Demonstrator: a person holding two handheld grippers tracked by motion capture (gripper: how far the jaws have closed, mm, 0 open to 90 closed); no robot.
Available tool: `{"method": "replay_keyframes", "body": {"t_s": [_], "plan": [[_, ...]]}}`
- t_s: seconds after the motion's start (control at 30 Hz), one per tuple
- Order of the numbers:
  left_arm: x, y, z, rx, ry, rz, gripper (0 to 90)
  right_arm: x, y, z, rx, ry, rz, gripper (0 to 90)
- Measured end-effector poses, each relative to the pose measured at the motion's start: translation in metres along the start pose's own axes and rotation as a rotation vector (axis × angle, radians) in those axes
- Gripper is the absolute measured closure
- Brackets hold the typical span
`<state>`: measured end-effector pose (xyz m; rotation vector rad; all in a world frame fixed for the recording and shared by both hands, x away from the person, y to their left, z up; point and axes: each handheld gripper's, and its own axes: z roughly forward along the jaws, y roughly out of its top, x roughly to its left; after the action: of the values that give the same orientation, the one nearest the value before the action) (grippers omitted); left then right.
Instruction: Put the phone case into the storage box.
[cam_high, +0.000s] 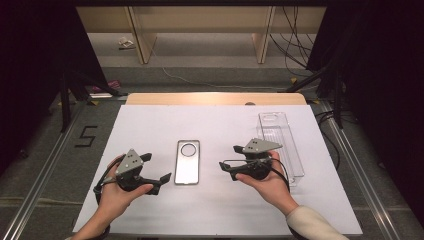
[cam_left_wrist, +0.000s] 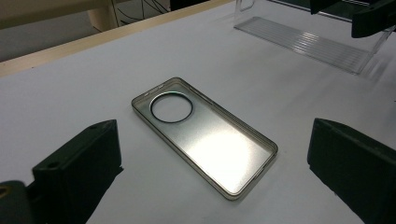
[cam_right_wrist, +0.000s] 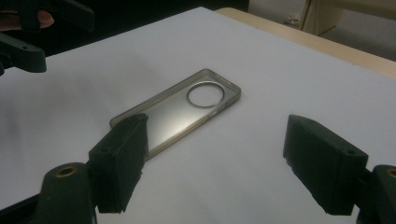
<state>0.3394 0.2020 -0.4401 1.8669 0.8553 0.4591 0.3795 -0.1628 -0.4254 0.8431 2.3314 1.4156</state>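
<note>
- White sheeting covers the bench (cam_high: 150, 125), with dark curtains at both sides and pale shelving behind.
- Between the two tongs lies the clear phone case (cam_high: 187, 161), flat on the bench, its round camera opening at the far end.
- Left tongs (cam_high: 156, 171): released, jaws wide apart, nothing between them, case just beside their tips.
- Right tongs (cam_high: 229, 159): released, jaws spread, holding nothing, near the case.
- Just behind the right tongs sits a clear plastic tray (cam_high: 280, 135).
</note>
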Motion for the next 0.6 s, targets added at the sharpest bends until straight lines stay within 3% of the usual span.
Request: {"method": "replay_keyframes", "body": {"t_s": [0.6], "plan": [[-0.001,0.000,0.002,0.008,-0.003,0.014,3.4,-0.009,-0.020,-0.033,-0.018,-0.009,0.020,20.9]]}}
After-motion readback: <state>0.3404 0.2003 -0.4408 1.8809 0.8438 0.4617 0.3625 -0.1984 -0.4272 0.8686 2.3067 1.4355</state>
